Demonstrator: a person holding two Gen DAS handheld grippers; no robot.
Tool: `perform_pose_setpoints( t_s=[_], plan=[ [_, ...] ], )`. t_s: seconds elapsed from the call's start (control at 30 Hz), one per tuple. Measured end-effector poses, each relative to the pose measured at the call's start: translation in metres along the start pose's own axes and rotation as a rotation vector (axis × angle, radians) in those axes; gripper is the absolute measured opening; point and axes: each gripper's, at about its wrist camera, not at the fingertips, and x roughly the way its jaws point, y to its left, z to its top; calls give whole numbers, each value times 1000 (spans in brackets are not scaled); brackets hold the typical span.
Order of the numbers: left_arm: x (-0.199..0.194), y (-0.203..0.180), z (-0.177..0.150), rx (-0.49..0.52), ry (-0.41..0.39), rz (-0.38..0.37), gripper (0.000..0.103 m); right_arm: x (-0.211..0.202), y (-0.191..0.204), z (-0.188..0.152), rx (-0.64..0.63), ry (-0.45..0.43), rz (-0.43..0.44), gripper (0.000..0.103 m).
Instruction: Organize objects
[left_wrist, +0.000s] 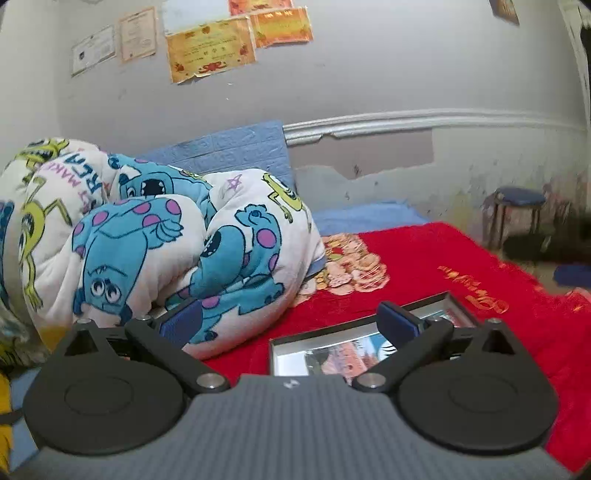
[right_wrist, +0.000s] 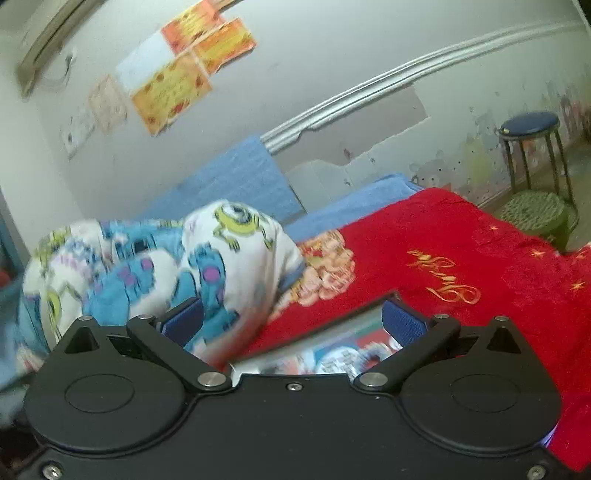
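Left wrist view: picture frame (left_wrist: 354, 343) lies flat on the red blanket (left_wrist: 443, 266), near edge of the bed, just right of the bundled cartoon quilt (left_wrist: 166, 236). Left gripper (left_wrist: 291, 323) sits low over the frame's near left part, jaws spread wide, nothing between the pads. Right pad overlaps the frame's glass in the picture; contact can't be confirmed.

Right wrist view: same frame (right_wrist: 332, 347), blurred, lying under the right gripper (right_wrist: 293, 321). Jaws spread here too, empty. Left pad sits in front of the quilt (right_wrist: 166, 266), right pad over the frame's far right part.

Outward: red blanket (right_wrist: 461, 258) has gold script and a cartoon print beside the quilt. Blue sheet (left_wrist: 365, 218) shows at the far side, blue foam panel (left_wrist: 236, 151) against the wall. Certificates (left_wrist: 210, 48) are taped high on the wall. Stool (right_wrist: 532, 125) stands far right on the floor.

Step, my read: approach phase, both grippers lined up on the frame, no grasp yet. The frame looks like the thing to be picked up; where it goes isn't shown.

Next move needs: a flat frame on soft blanket gives the pads no side face to bite. One jaw has to get under an edge, likely by pressing into the blanket, then close on the border, not the glass. Second gripper should steady the opposite edge. Watch the quilt crowding the left side.
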Motion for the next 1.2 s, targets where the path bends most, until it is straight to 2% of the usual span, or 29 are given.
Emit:
perform_pose_setpoints(
  t_s=[0.17, 0.27, 0.4, 0.47, 0.57, 0.63, 0.7, 0.8, 0.83, 0.9, 1.03, 1.2],
  plan=[
    [-18, 6, -19, -147, 19, -90, 103, -13, 10, -23, -59, -29, -71, 103],
    [-17, 1, -44, -154, 57, -116, 103, -19, 5, -53, -40, -57, -150, 103],
    [-16, -5, -92, -155, 92, -119, 103, -13, -4, -96, -87, -25, -269, 103],
    [-11, -5, -117, -173, 154, -194, 103, -8, -5, -118, -156, -8, -323, 103],
    [10, -8, -148, -181, 321, -285, 103, 4, -2, -141, -269, 36, -357, 103],
    [20, -14, -164, -172, 373, -253, 103, 12, -2, -156, -261, 77, -317, 103],
    [29, -17, -175, -175, 395, -149, 103, 21, -2, -171, -274, 135, -282, 103],
    [43, -14, -185, -164, 452, -52, 103, 36, 6, -197, -405, 209, -275, 103],
    [45, -12, -191, -160, 456, -55, 103, 42, 8, -204, -423, 247, -268, 103],
    [39, -11, -200, -160, 385, -62, 103, 47, 4, -209, -376, 316, -255, 103],
    [31, -13, -207, -138, 334, -49, 103, 41, 5, -216, -395, 312, -278, 103],
    [36, -10, -206, -152, 348, -61, 103, 39, 6, -221, -391, 317, -296, 103]
  ],
)
